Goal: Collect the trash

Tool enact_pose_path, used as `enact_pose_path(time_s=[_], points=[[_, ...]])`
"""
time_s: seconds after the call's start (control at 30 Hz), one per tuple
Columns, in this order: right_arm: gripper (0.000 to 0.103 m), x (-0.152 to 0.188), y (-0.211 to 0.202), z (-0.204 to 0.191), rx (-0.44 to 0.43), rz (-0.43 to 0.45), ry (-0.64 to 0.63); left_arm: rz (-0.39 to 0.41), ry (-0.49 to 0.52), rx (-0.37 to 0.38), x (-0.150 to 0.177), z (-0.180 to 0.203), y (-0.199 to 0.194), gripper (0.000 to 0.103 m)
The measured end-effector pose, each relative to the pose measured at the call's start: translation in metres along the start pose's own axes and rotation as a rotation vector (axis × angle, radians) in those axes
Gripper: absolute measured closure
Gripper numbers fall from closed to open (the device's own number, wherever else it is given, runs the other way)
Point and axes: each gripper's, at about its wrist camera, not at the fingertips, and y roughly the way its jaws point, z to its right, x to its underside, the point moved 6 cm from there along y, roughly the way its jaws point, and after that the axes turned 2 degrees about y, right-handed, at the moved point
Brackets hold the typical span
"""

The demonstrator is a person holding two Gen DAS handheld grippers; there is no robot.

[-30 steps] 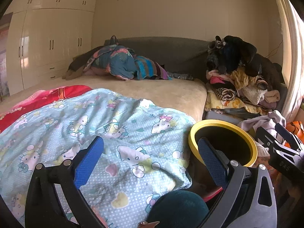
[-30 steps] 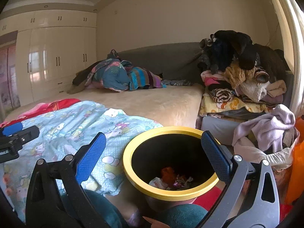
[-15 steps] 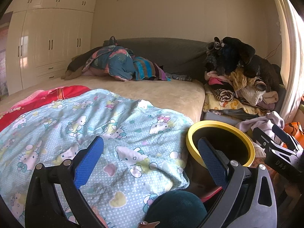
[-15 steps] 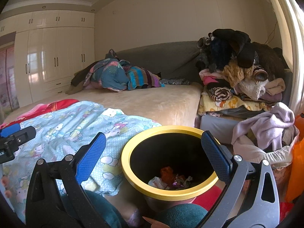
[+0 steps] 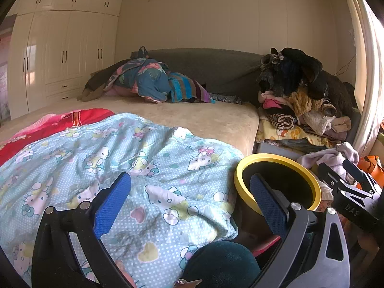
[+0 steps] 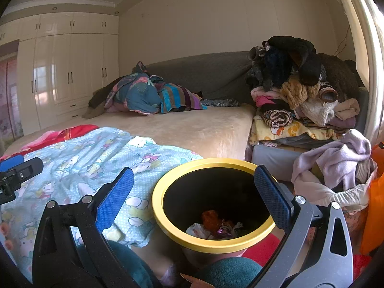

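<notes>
Blue fingers (image 6: 115, 195) of both the right gripper (image 6: 192, 192) and left gripper (image 5: 189, 201) spread wide and empty, still hovering, bin (image 6: 213, 242) holding wrappers (image 6: 216, 225) at six o'clock, drop apparently done.

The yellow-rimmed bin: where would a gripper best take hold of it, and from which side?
Probably the yellow rim of the bin, from above, one finger inside and one outside. The bin stands upright and open, and the right gripper, open and empty, hangs over it.
</notes>
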Motion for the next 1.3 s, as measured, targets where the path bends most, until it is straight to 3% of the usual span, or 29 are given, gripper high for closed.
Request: enact_pose_path(time_s=[0.7, 0.83, 0.93, 1.03, 1.1, 1.17, 1.23, 1.3], points=[[0.011, -0.001, 0.001, 0.002, -0.003, -0.002, 0.003, -0.011, -0.009, -0.004, -0.004, 0.004, 0.0, 0.006], [0.011, -0.005, 0.005, 0.003, -0.016, -0.013, 0.027, -0.039, -0.036, -0.022, -0.004, -0.001, 0.005, 0.006], [0.011, -0.012, 0.009, -0.016, -0.075, -0.027, 0.034, -0.05, -0.069, -0.043, -0.003, -0.015, 0.005, 0.006], [0.011, -0.02, 0.016, -0.063, -0.186, -0.054, 0.002, -0.07, -0.103, -0.114, 0.004, -0.051, -0.003, 0.006], [0.011, -0.022, 0.022, -0.113, -0.297, -0.088, -0.029, -0.102, -0.147, -0.207, 0.014, -0.098, -0.015, 0.006], [0.011, -0.016, 0.03, -0.172, -0.414, -0.17, -0.072, -0.128, -0.197, -0.329, 0.027, -0.15, -0.03, 0.006], [0.011, 0.005, 0.042, -0.251, -0.566, -0.309, -0.112, -0.161, -0.253, -0.489, 0.045, -0.21, -0.05, 0.006], [0.011, 0.035, 0.053, -0.324, -0.656, -0.45, -0.152, -0.22, -0.341, -0.679, 0.073, -0.278, -0.075, 0.006]])
